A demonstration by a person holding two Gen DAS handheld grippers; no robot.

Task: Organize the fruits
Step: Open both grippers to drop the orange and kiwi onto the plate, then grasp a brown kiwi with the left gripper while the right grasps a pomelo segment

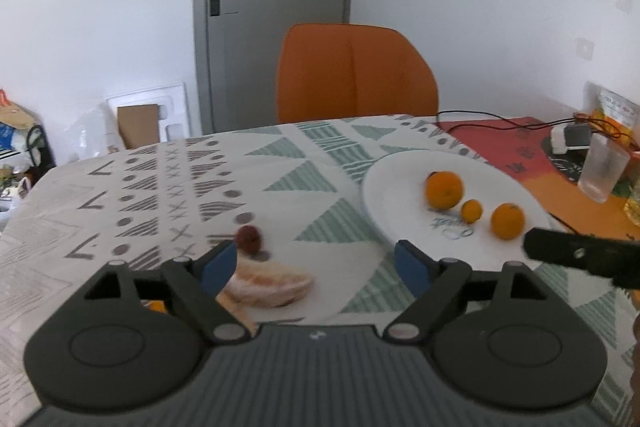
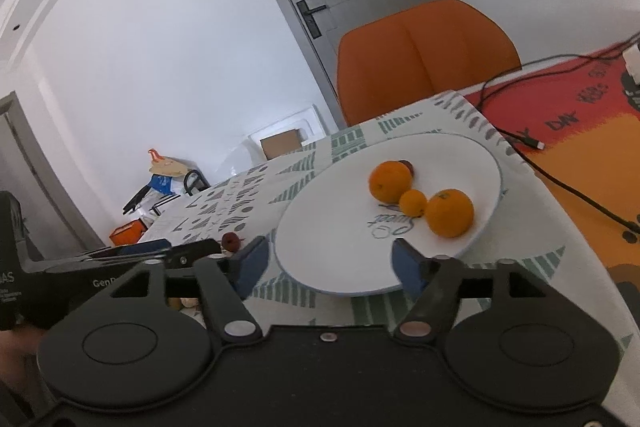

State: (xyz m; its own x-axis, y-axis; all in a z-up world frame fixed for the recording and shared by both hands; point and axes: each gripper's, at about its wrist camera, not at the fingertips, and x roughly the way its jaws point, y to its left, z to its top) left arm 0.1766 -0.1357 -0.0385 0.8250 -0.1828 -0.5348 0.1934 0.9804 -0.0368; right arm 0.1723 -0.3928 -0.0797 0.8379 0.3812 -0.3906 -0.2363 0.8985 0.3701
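Observation:
A white plate (image 1: 384,195) on the patterned tablecloth holds three oranges: a large one (image 1: 444,189), a small one (image 1: 471,211) and a medium one (image 1: 507,221). A small dark red fruit (image 1: 249,238) lies on the cloth left of the plate, beside a pale peeled fruit piece (image 1: 268,283). My left gripper (image 1: 316,267) is open and empty, above the peeled piece. My right gripper (image 2: 326,267) is open and empty at the plate's near rim (image 2: 320,267); the oranges (image 2: 390,181) and a red fruit behind them (image 2: 407,165) show there. The red fruit on the cloth (image 2: 231,241) shows too.
An orange chair (image 1: 352,75) stands behind the table. A red-orange mat (image 1: 520,155) at the right carries a black cable (image 2: 560,183), a clear cup (image 1: 602,169) and a white device (image 1: 570,139). Bags and boxes (image 2: 168,179) clutter the floor.

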